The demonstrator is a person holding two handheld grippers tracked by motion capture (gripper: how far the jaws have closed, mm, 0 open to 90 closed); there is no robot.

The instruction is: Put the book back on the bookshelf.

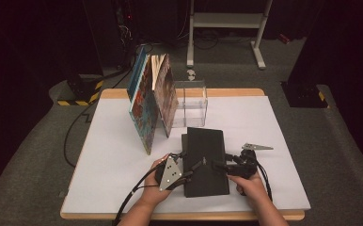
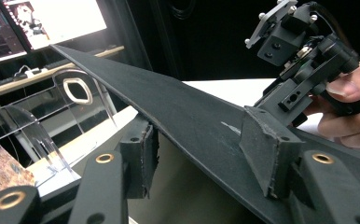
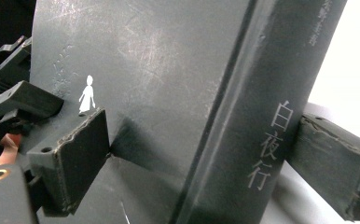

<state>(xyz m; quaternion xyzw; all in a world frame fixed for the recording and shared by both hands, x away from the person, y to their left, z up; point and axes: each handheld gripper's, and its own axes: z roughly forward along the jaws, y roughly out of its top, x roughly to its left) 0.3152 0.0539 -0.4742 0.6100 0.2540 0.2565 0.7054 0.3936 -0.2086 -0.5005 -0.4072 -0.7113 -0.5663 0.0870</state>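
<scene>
We have both jaws clamped on the thick black hardcover book (image 1: 206, 160), left gripper (image 1: 194, 165) and right gripper (image 1: 218, 165) at opposite edges near the tabletop's (image 1: 273, 122) front edge; next, we judge, lift and stand it upright.

Both forearms enter from 6 o'clock in the high view. The left hand (image 1: 158, 186) carries the left gripper (image 1: 196, 165), pointing toward 3 o'clock, its 2 jaws clamped, 1 pad above and 1 below. The right hand (image 1: 250, 184) carries the right gripper (image 1: 216, 164), pointing toward 9 o'clock, jaws likewise clamped from the opposite side.
</scene>
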